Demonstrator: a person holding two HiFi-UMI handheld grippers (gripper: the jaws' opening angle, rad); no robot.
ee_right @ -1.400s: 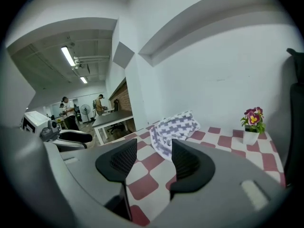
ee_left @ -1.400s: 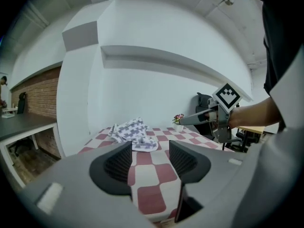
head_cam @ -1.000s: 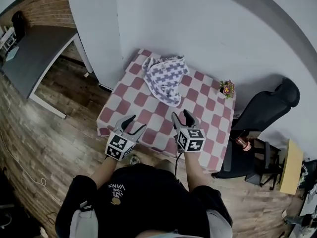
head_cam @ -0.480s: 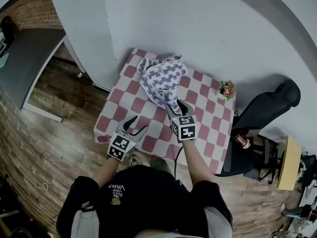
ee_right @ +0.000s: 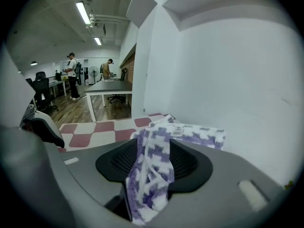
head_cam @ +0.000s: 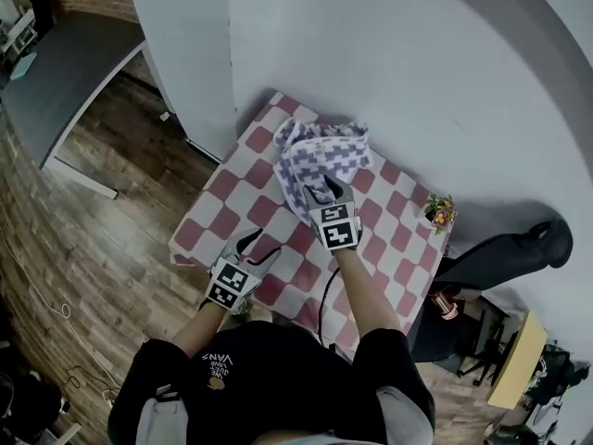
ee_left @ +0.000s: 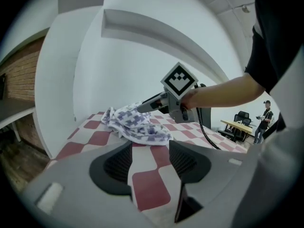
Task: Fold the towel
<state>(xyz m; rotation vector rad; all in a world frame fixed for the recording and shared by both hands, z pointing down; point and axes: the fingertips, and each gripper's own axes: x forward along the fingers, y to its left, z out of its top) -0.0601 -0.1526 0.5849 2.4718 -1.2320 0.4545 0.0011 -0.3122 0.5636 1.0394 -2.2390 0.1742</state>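
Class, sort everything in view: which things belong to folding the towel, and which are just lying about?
Job in hand: purple-and-white patterned towel; red-and-white checked table; left gripper; right gripper.
Lying about: small pot of flowers; black office chair; grey desk.
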